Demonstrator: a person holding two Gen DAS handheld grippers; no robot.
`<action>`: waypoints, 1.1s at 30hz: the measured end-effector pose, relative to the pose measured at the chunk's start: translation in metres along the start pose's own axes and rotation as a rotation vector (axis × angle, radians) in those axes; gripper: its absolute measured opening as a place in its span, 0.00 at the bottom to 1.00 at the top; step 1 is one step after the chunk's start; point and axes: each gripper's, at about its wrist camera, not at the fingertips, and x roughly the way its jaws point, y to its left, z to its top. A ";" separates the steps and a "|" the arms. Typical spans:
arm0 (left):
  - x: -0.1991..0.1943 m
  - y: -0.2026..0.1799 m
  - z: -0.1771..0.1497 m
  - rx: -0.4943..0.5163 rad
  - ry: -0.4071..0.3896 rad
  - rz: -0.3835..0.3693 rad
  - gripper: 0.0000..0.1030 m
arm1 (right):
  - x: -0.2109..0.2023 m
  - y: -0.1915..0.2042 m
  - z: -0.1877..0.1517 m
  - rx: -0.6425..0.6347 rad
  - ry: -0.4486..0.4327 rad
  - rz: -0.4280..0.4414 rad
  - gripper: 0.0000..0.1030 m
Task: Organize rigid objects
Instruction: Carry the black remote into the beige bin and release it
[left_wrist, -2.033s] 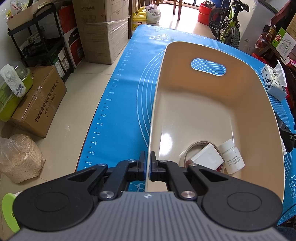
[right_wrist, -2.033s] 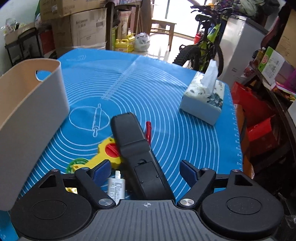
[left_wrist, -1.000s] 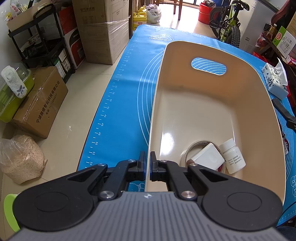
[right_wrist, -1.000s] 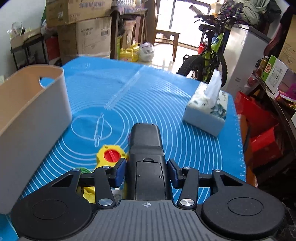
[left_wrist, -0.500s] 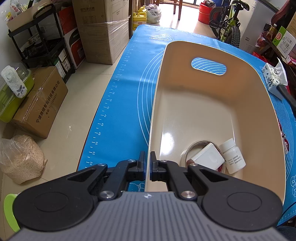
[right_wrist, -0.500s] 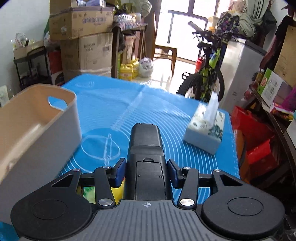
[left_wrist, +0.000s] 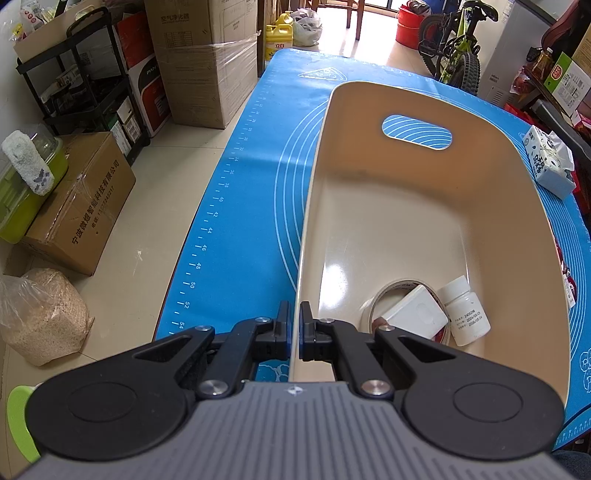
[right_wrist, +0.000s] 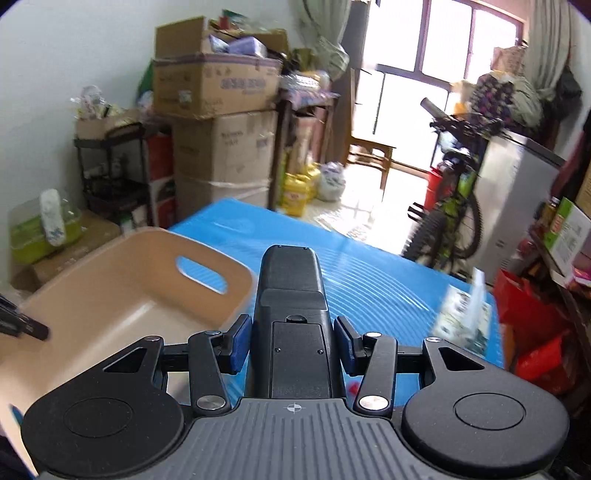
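The left claw (left_wrist: 294, 334) is pinching shut on the near rim of the beige oval plastic basket (left_wrist: 424, 221). The right claw (right_wrist: 291, 341) is clamping a black plastic remote-like handset (right_wrist: 291, 314), raised beside the basket's right wall. Risk: the handset striking that wall or slipping from the narrow grip.

Your left gripper (left_wrist: 295, 334) pinches the beige bin (left_wrist: 524, 221) by its near-left rim at lower centre. Inside, lower right, you see a white bottle (left_wrist: 466, 311), white box (left_wrist: 413, 317) and tape roll (left_wrist: 369, 306) touching.
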 end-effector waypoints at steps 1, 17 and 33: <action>0.000 0.001 0.000 0.000 0.000 0.000 0.05 | 0.000 0.007 0.003 -0.002 -0.006 0.013 0.52; 0.000 0.001 0.000 0.000 0.000 0.000 0.05 | 0.039 0.113 0.007 -0.019 0.071 0.166 0.52; 0.000 0.001 0.000 0.000 0.000 0.000 0.04 | 0.075 0.152 -0.021 -0.019 0.278 0.186 0.52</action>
